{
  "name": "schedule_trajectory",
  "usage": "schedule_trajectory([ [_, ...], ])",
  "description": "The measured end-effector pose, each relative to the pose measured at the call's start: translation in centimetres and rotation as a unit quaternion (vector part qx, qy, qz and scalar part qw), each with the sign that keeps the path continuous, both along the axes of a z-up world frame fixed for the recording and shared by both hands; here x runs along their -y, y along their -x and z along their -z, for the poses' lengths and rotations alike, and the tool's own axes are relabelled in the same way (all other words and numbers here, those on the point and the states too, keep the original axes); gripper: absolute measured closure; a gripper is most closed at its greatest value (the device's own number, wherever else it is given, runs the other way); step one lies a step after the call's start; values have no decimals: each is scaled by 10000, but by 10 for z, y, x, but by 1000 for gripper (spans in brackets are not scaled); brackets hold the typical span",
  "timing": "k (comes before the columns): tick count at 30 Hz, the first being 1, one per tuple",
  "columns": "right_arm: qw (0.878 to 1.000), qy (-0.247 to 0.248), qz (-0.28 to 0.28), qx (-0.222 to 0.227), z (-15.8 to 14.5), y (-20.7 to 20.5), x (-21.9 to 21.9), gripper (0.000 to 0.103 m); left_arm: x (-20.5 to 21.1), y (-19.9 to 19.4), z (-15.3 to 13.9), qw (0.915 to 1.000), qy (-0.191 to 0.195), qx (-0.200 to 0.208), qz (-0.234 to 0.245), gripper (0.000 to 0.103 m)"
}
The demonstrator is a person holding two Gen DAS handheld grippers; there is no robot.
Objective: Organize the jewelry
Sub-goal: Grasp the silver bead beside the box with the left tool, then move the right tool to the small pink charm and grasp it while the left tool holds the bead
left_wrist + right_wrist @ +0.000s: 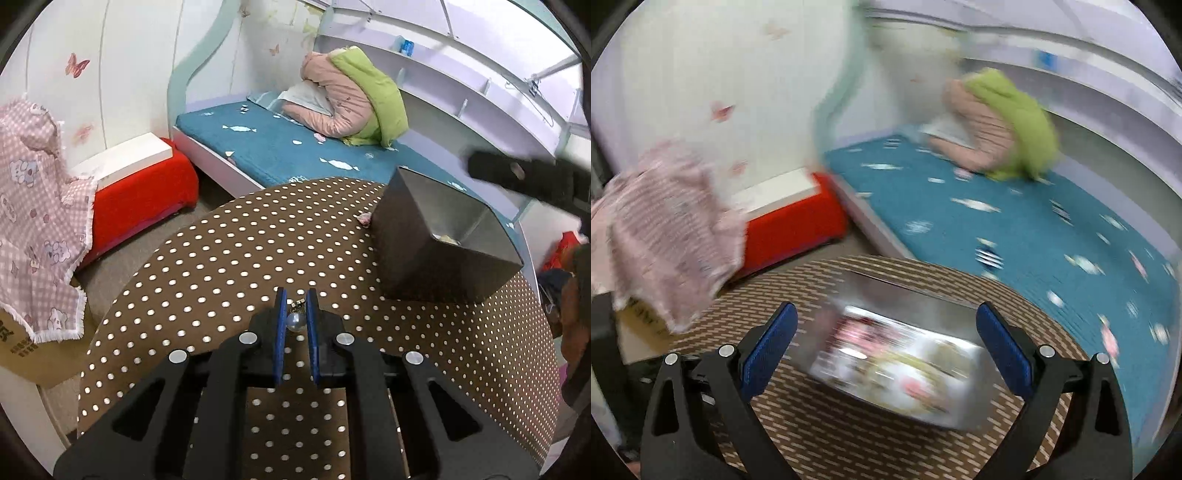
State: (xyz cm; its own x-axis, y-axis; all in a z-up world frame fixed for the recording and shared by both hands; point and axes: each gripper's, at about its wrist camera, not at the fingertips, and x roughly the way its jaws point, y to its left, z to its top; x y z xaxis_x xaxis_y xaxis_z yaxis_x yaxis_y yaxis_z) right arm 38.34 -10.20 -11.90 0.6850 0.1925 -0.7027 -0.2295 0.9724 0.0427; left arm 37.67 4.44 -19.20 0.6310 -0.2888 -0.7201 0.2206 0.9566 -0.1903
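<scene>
Left gripper (296, 301) pinches a pearl earring (296, 322) over the near edge of the dotted table (221, 258), likely bound for the steel box (436, 254) toward the right edge; right gripper (886, 341), jaws spread wide and empty, hangs over the box.

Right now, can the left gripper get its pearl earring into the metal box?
Probably yes. The left gripper is shut on the pearl earring; the metal box stands ahead to its right, top open, with only bare dotted tablecloth between. The right gripper hovers open above it.
</scene>
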Motion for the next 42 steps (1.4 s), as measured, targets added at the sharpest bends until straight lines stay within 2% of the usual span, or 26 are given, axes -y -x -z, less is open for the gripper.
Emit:
schedule_trajectory([
  [2,9990,-104,-395,-186,8,-13,-28,10,-8,-1,0,9999,25,-9,-110,92],
  [6,9972,-82,-523,-536,43,-27,-60,19,-25,0,0,9991,49,-59,-413,92],
  [8,9987,146,-410,-281,46,-24,-65,20,-33,1,0,9987,27,-75,-511,92],
  [12,9991,27,-307,-296,45,-21,-61,21,-44,-1,1,9977,2,-86,-678,92],
  [14,9984,-215,-419,-303,43,-17,-60,23,-48,-5,1,9968,40,-85,-792,92],
  [16,9980,-111,-548,-285,44,-11,-68,24,-51,-8,1,9961,44,-63,-877,92],
  [22,9991,25,-295,-294,50,-13,-73,25,-57,-16,1,9954,29,-66,-957,92],
  [25,9976,-355,-483,-350,47,-10,-72,24,-59,-18,0,9951,3,-38,-983,92],
  [27,9966,-411,-571,-433,50,-11,-75,25,-63,-21,1,9948,16,-36,-1017,92],
  [29,9981,-120,-505,-343,54,-13,-81,26,-66,-22,0,9945,25,-35,-1047,92],
  [32,9982,-178,-445,-357,54,-14,-81,26,-68,-23,1,9942,-7,-36,-1073,92],
  [34,9984,-27,-442,-364,55,-12,-81,26,-69,-24,1,9942,-9,-37,-1077,92],
  [38,9988,346,64,-349,59,-5,-67,26,-68,-25,2,9946,6,-51,-1041,92],
  [42,9977,453,399,-309,61,-2,-48,26,-66,-29,1,9951,-12,-30,-986,92],
])
